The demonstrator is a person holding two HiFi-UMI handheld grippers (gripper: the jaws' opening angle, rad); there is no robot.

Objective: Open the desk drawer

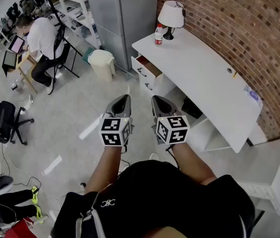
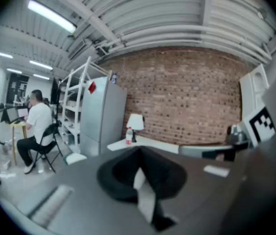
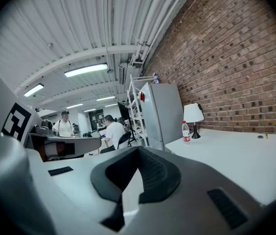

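Note:
The white desk (image 1: 214,78) runs along the brick wall. Its top drawer (image 1: 149,67) at the left end stands pulled out, with a shut drawer (image 1: 150,86) below it. My left gripper (image 1: 123,99) and right gripper (image 1: 158,100) hang side by side in front of me, over the floor and short of the desk, touching nothing. Both point toward the drawer end. The left gripper (image 2: 139,153) has its jaws together with nothing between them. The right gripper (image 3: 138,151) looks the same, pads meeting and empty. The desk top (image 3: 226,151) lies to its right.
A lamp (image 1: 171,15) and a bottle (image 1: 158,34) stand on the desk's far end. A white bin (image 1: 102,63) and a grey cabinet (image 1: 125,14) stand beside the drawers. A seated person (image 1: 40,38) is at the back left, and an office chair (image 1: 1,118) at the left.

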